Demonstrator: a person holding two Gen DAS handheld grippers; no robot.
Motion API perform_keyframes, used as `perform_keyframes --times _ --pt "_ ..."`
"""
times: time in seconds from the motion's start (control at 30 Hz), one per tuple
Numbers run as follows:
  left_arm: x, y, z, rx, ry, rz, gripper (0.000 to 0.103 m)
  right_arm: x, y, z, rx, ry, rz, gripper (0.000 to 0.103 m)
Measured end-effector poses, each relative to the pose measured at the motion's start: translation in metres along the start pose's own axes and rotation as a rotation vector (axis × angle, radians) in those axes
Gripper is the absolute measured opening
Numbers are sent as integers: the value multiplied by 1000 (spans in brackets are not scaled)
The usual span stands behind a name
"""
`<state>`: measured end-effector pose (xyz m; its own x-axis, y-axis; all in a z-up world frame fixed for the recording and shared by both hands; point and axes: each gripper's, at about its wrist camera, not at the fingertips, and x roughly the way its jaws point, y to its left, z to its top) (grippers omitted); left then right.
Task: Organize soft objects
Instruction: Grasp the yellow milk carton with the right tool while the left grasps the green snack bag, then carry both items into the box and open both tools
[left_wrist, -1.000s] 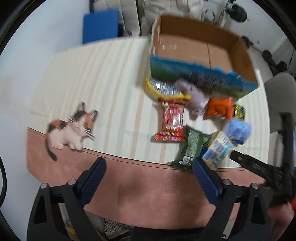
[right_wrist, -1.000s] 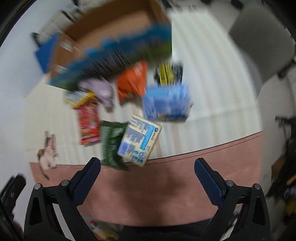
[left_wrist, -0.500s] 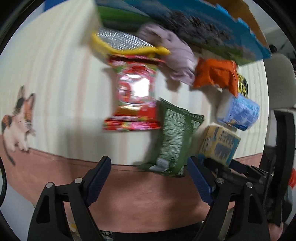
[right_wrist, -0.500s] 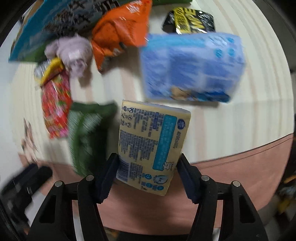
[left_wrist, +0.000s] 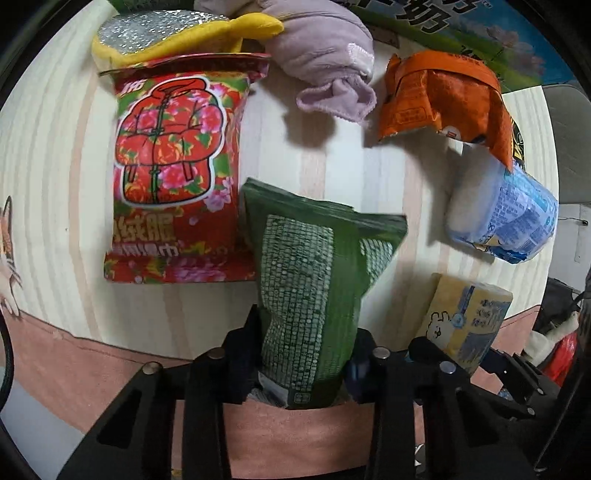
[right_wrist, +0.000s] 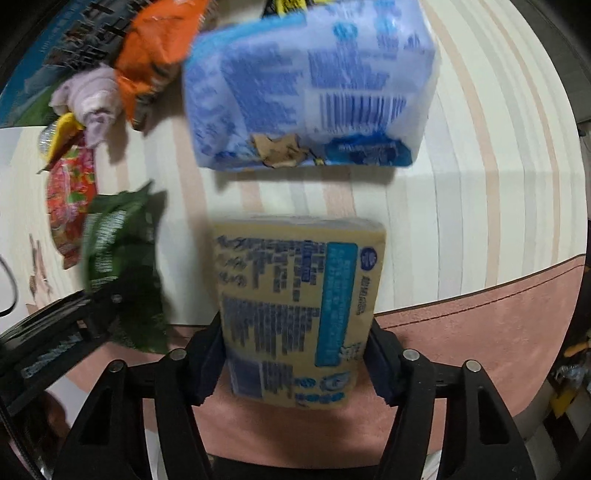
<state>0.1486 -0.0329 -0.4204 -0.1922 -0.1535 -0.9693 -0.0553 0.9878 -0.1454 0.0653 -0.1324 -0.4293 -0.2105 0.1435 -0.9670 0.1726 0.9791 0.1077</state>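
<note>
Wipes pack (left_wrist: 173, 173) left of pouch (left_wrist: 314, 295) — tissue pack (left_wrist: 467, 325) right.

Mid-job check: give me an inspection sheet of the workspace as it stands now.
Surface: striped cloth, pink border.
Job's things: green pouch, yellow pack, blue pack, red pouch, orange bag, lilac cloth, yellow mitt.
Clutter: printed box behind.
Grippers: left gripper shut on green pouch; right gripper shut on yellow pack.
Cables: nothing seen.
Surroundings: grey chair.
</note>
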Motion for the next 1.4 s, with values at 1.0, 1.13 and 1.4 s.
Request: perform_keyframes --times 1.0,1.13,1.4 --pt "-212 -15 186 -16 -234 -250 30 -238 41 112 -256 -386 125 65" --pt "-179 -16 242 -27 -140 -252 30 -216 58 196 -222 -325 84 65" --pt "-148 -33 287 18 -42 -274 30 -168 87 300 -202 -232 12 65"
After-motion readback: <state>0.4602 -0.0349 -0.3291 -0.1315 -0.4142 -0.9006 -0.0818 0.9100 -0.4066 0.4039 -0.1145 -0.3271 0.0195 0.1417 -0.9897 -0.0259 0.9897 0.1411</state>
